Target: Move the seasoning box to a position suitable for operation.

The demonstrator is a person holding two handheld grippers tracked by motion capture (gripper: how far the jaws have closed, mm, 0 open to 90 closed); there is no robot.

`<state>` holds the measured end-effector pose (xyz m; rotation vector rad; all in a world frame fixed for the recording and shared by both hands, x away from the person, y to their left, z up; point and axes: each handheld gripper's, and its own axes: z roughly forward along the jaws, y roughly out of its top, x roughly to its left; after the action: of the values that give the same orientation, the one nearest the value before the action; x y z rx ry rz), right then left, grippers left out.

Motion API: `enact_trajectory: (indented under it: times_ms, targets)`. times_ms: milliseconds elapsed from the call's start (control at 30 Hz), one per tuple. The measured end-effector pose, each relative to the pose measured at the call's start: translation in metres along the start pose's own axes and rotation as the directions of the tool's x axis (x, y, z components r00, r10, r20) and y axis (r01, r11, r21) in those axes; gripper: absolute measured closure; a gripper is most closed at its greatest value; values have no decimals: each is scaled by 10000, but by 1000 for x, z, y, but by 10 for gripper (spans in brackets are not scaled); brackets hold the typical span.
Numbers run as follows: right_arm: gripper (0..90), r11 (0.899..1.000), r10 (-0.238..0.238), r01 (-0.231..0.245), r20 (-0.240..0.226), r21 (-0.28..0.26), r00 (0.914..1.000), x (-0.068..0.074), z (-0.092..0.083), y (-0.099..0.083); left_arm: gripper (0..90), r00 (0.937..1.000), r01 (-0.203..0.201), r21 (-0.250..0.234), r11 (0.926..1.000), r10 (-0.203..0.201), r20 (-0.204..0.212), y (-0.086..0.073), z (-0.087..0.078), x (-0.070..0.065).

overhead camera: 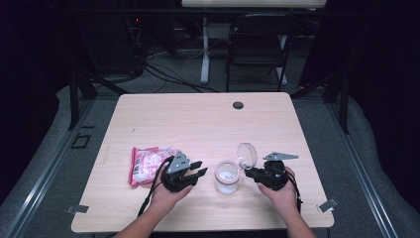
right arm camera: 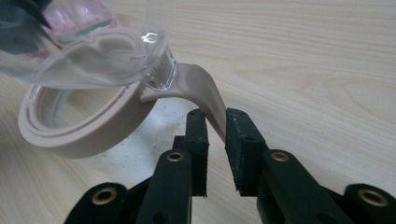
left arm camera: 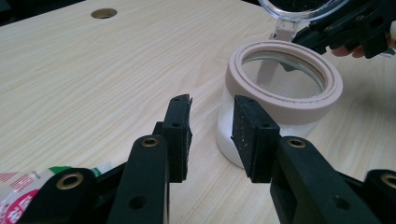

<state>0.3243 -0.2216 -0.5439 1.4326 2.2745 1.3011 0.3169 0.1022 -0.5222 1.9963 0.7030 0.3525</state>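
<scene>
A small glass jar point(overhead camera: 227, 177) with a beige rim point(left arm camera: 285, 105) stands on the table between my two grippers, with something white at its bottom. Its clear round lid point(overhead camera: 246, 154) is swung up on a beige strap point(right arm camera: 201, 81). My right gripper point(overhead camera: 249, 171) comes in from the jar's right. In the right gripper view, the right gripper point(right arm camera: 215, 114) is shut on that strap, just under the lid point(right arm camera: 93, 51). My left gripper point(overhead camera: 198, 168) sits to the jar's left. In the left gripper view, the left gripper point(left arm camera: 212, 100) is open, nothing between its pads, the jar just beyond its right jaw.
A pink and white packet point(overhead camera: 146, 165) lies left of my left hand. A dark round grommet point(overhead camera: 238, 105) is set in the table's far side. A black chair point(overhead camera: 257, 44) and cables stand on the floor beyond the table. Metal clips point(overhead camera: 328, 204) sit at the near corners.
</scene>
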Motion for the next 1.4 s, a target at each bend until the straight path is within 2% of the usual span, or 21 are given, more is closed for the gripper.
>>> enact_trajectory:
  times_ms: [267, 433, 533, 567, 800, 933, 1000, 1067, 1133, 1233, 1300, 1400]
  targets:
    - [845, 9985, 473, -477, -148, -250, 9988, -8, 7, 7, 641, 9984, 305, -179, 9994, -313, -465, -5, -14, 8]
    - [844, 9975, 642, -649, -240, -286, 9976, -14, 13, 13, 617, 9953, 577, -222, 9981, -592, -772, -11, -23, 14]
    - [866, 9978, 580, -585, -178, -305, 9982, -14, 17, 17, 607, 9924, 728, -275, 9970, -751, -970, -14, -29, 18]
    - [900, 9977, 576, -583, -190, -353, 9982, -15, 18, 18, 603, 9909, 769, -288, 9966, -796, -1087, -15, -32, 20]
    - [879, 9962, 736, -754, -406, -435, 9965, -18, 25, 25, 548, 9746, 1134, -381, 9928, -1186, -1901, -22, -50, 34]
    - [859, 9944, 924, -949, -537, -466, 9943, -20, 28, 27, 527, 9628, 999, -83, 9950, -987, -2517, -27, -58, 43]
    - [844, 9946, 911, -935, -527, -452, 9944, -20, 29, 28, 504, 9579, 1140, -88, 9934, -1123, -2642, -28, -61, 47]
    - [828, 9944, 870, -899, -521, -555, 9948, -19, 29, 29, 488, 9561, 1228, -7, 9924, -1185, -2682, -30, -61, 49]
    - [809, 9954, 773, -800, -522, -529, 9956, -19, 29, 30, 476, 9547, 1124, 190, 9935, -1026, -2793, -31, -59, 49]
    - [783, 9958, 720, -746, -502, -538, 9961, -18, 28, 29, 469, 9591, 771, 486, 9958, -608, -2763, -30, -52, 42]
    - [769, 9956, 718, -742, -427, -574, 9965, -18, 27, 29, 465, 9613, 349, 754, 9965, -129, -2752, -29, -47, 36]
    - [745, 9952, 718, -742, -390, -640, 9967, -18, 27, 29, 456, 9570, -431, 1195, 9919, 753, -2802, -28, -38, 24]
